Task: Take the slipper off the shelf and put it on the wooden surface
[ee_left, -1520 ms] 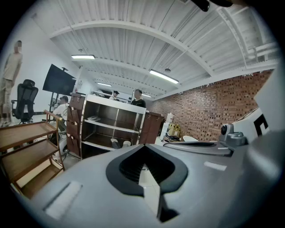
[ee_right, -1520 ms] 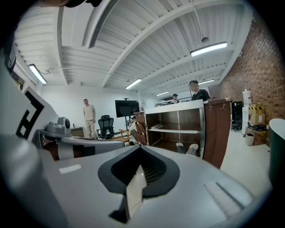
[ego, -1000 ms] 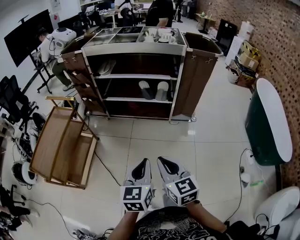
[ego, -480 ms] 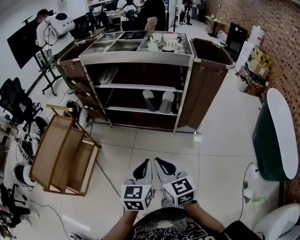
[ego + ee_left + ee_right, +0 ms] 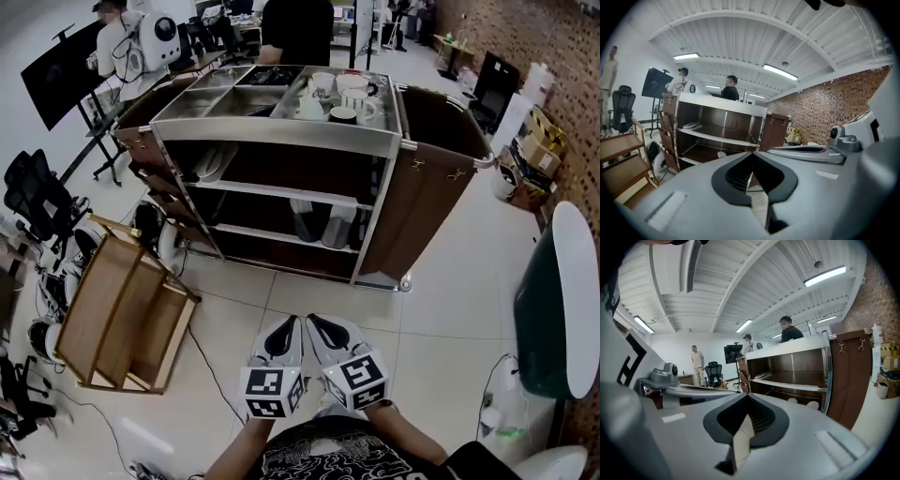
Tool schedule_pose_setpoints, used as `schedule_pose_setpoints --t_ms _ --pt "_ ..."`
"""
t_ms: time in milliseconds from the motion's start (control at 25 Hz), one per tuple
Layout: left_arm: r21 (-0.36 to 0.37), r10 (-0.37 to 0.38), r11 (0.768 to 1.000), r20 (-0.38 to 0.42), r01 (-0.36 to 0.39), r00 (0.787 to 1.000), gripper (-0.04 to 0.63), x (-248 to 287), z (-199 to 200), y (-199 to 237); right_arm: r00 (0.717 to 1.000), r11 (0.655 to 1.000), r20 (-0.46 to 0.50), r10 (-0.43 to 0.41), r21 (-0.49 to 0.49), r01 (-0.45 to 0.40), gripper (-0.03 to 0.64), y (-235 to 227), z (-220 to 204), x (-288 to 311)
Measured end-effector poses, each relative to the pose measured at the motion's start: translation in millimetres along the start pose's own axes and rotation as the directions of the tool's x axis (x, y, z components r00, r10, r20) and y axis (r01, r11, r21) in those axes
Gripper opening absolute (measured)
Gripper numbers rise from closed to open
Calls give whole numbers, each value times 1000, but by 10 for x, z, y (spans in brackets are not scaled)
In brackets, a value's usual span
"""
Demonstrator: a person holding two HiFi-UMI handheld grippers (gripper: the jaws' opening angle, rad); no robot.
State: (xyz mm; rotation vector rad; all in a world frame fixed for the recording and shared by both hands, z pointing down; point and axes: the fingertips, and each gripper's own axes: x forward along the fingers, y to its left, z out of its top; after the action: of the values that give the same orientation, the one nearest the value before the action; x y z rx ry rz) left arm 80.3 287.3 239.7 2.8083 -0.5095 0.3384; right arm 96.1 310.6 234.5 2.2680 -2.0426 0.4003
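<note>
Steel-topped and dark-panelled, the service cart [image 5: 281, 131] stands ahead of me on the pale tiled floor [image 5: 450, 309], well beyond both tools. I hold the left gripper [image 5: 284, 330] and the right gripper [image 5: 322, 330] low in front of my body, side by side and nearly touching, tips aimed at the cart. In the left gripper view the two jaws are pressed together with nothing between them, and the right gripper view shows the same: tips meeting, nothing pinched.

A grey pair of slippers [image 5: 323, 223] sits on the cart's middle shelf, toward its right end, toes pointing inward. From the right gripper view I see them as two pale rounded shapes low in the shelving. A second, lighter pair [image 5: 211, 161] lies on the upper shelf at the left end.

White cups [image 5: 342, 94] cluster on the right half of the cart's top, and its left trays look bare metal. A wooden rack [image 5: 112, 309] lies tilted on the floor to my left, near the cart's left corner, with cables trailing beside it. A person in black [image 5: 295, 28] stands behind the cart, and a brick wall [image 5: 562, 56] runs along the right.
</note>
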Motion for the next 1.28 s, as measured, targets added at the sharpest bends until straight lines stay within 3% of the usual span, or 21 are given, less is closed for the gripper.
schedule_pose_setpoints --t_ms 320,680,1280 --pt "-7 74 997 -8 -74 997 6 415 120 108 998 998 -1 66 -5 -66 0 -376 157 290" --pt "-1 100 995 12 -100 995 6 642 235 299 997 998 -10 70 -1 -70 0 -559 196 596" --pt "6 8 1000 10 -9 1000 6 1274 496 1246 999 1000 -37 -17 -23 17 0 -621 343 1717"
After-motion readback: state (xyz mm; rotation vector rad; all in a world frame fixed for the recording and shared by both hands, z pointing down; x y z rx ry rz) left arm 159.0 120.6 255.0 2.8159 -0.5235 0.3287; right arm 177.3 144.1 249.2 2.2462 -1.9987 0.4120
